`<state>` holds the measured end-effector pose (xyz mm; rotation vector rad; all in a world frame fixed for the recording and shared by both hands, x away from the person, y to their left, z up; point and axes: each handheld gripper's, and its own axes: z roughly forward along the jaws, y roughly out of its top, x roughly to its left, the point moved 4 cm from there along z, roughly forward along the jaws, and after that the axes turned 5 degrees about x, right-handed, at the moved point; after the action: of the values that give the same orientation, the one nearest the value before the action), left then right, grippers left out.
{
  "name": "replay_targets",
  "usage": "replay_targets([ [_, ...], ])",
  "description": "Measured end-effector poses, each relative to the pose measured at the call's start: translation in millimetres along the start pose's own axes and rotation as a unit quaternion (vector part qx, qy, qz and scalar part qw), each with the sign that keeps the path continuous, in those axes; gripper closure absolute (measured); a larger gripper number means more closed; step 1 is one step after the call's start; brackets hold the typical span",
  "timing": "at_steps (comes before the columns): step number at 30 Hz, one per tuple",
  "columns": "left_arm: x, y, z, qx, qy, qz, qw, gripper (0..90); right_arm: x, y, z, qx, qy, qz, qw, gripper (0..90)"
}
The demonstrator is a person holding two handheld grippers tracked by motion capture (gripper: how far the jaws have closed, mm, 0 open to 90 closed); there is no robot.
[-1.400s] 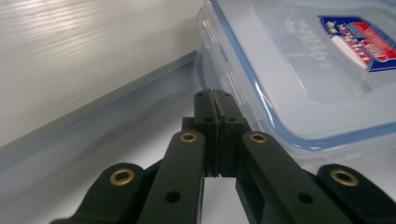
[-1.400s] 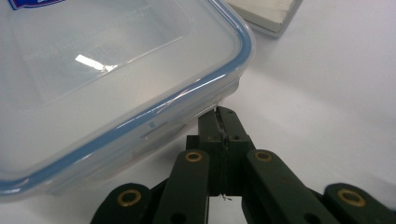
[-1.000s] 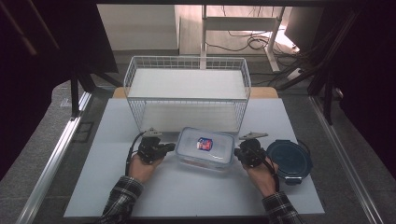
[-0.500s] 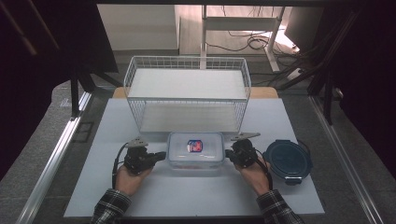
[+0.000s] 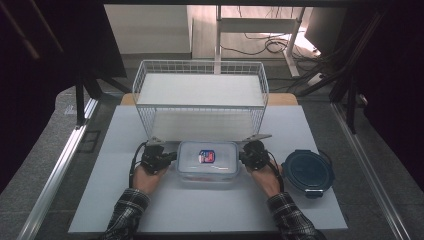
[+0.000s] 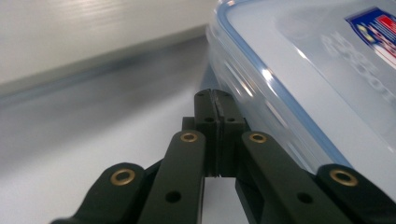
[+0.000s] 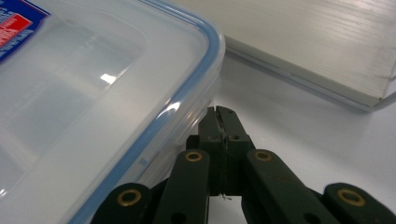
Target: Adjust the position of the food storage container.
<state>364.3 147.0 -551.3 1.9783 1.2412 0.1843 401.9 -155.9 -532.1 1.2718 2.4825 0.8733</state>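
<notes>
A clear plastic box [image 5: 207, 161] with a blue-rimmed lid and a red and blue label lies on the white table, just in front of the wire basket. My left gripper [image 5: 172, 157] is at the box's left end, jaws shut with nothing between them; up close its tips [image 6: 215, 100] rest beside the box's wall [image 6: 299, 93]. At the right end my right gripper [image 5: 242, 156] is shut and empty too, its tips [image 7: 223, 116] tucked under the lid's rim [image 7: 187, 93].
A white wire basket [image 5: 200, 75] stands behind the box on a pale board. To the right of my right hand lies a round dark blue lidded container [image 5: 306, 171]. Metal rails run along both sides of the table.
The box has slid left and a little toward the person. Both hands have moved along with it, staying at its two ends.
</notes>
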Motion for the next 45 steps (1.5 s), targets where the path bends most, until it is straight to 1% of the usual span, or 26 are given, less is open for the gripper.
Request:
replay_targets([
  [2,-3.6,-2.7,-3.0,0.005,-0.001,-0.002,1.0000,89.8,1.8,-2.3,-2.7,0.005,0.002,-0.002,1.0000,89.3],
  [3,-3.6,-2.7,-3.0,0.005,-0.001,-0.002,1.0000,89.8,1.8,-2.3,-2.7,0.005,0.002,-0.002,1.0000,89.3],
  [4,-7.9,-5.5,-6.7,0.009,0.001,0.000,1.0000,89.8,4.7,-4.9,-5.7,0.006,-0.003,-0.007,1.0000,89.3],
  [7,-11.1,-9.2,-12.0,0.010,-0.003,0.000,0.9999,89.9,7.5,-7.5,-9.8,0.004,0.000,-0.006,1.0000,89.3],
  [8,-14.2,-11.5,-15.2,0.009,-0.005,-0.003,0.9999,89.9,10.5,-10.3,-14.0,0.001,0.006,-0.005,1.0000,89.4],
  [12,-23.8,-21.3,-24.7,0.014,-0.007,-0.014,0.9998,89.9,15.4,-14.3,-18.9,-0.002,0.006,-0.009,0.9999,89.4],
  [17,-30.8,-28.5,-26.7,0.028,0.007,-0.001,0.9996,89.9,21.0,-21.5,-21.0,0.006,-0.005,-0.015,0.9999,89.4],
  [21,-29.2,-29.9,-25.2,0.028,-0.003,0.004,0.9996,89.7,24.3,-26.6,-22.1,0.015,-0.009,-0.021,0.9996,89.3],
  [22,-28.5,-30.4,-27.4,0.021,-0.005,0.010,0.9997,89.7,24.2,-27.5,-22.3,0.016,-0.011,-0.025,0.9995,89.3],
  [24,-26.3,-30.8,-35.3,0.015,0.023,0.027,0.9993,87.8,22.6,-29.6,-27.0,0.009,-0.014,-0.028,0.9995,89.1],
  [25,-25.6,-31.4,-40.5,0.009,0.033,0.035,0.9988,85.3,20.6,-30.6,-31.6,0.003,-0.025,-0.029,0.9993,88.9],
  [27,-25.7,-34.1,-50.7,-0.005,0.038,0.037,0.9986,77.8,17.3,-32.7,-43.1,-0.013,-0.032,-0.027,0.9990,86.8],
  [29,-26.4,-38.5,-58.4,-0.011,0.043,0.047,0.9979,67.0,17.1,-36.4,-55.4,-0.034,-0.019,-0.026,0.9989,82.5],
  [30,-27.5,-42.9,-62.7,-0.012,0.048,0.056,0.9972,55.1,18.0,-41.9,-64.3,-0.048,-0.016,-0.031,0.9982,74.5],
  [31,-27.5,-42.9,-62.7,-0.012,0.048,0.056,0.9972,51.0,18.0,-41.9,-64.3,-0.048,-0.016,-0.031,0.9982,74.5],
  [32,-28.4,-46.3,-64.8,-0.014,0.047,0.063,0.9968,51.0,18.7,-44.2,-67.0,-0.052,-0.014,-0.033,0.9980,71.7],
  [34,-29.8,-52.1,-67.6,-0.013,0.041,0.067,0.9968,37.7,19.7,-50.4,-73.3,-0.060,-0.010,-0.038,0.9974,61.1],
  [35,-30.2,-55.2,-69.1,-0.013,0.036,0.069,0.9969,29.1,19.0,-54.6,-77.8,-0.064,0.000,-0.038,0.9972,49.4],
  [36,-30.4,-57.6,-70.2,-0.013,0.032,0.069,0.9970,29.1,19.0,-54.6,-77.8,-0.064,0.000,-0.038,0.9972,49.4],
  [37,-30.4,-61.7,-71.2,-0.010,0.025,0.066,0.9974,22.4,19.1,-56.0,-79.1,-0.065,0.005,-0.035,0.9973,43.7],
  [38,-29.6,-65.0,-72.0,-0.008,0.024,0.065,0.9975,15.1,18.7,-58.3,-80.8,-0.067,0.015,-0.035,0.9970,36.8],
  [39,-28.7,-68.0,-73.2,-0.007,0.023,0.065,0.9976,9.0,19.4,-61.9,-81.7,-0.068,0.033,-0.037,0.9964,26.0],
  [40,-28.0,-69.7,-73.8,-0.006,0.021,0.063,0.9978,6.1,20.0,-63.3,-81.6,-0.068,0.038,-0.038,0.9963,21.9],
  [41,-27.0,-71.2,-74.7,-0.006,0.020,0.060,0.9980,6.1,20.0,-63.3,-81.6,-0.068,0.038,-0.038,0.9963,21.9],
  [44,-25.7,-73.2,-76.3,-0.011,0.010,0.054,0.9984,4.2,24.2,-67.0,-78.5,-0.063,0.052,-0.049,0.9955,10.1],
  [45,-25.7,-73.2,-76.3,-0.011,0.010,0.054,0.9984,4.3,24.2,-67.0,-78.5,-0.063,0.052,-0.049,0.9955,10.1],
])
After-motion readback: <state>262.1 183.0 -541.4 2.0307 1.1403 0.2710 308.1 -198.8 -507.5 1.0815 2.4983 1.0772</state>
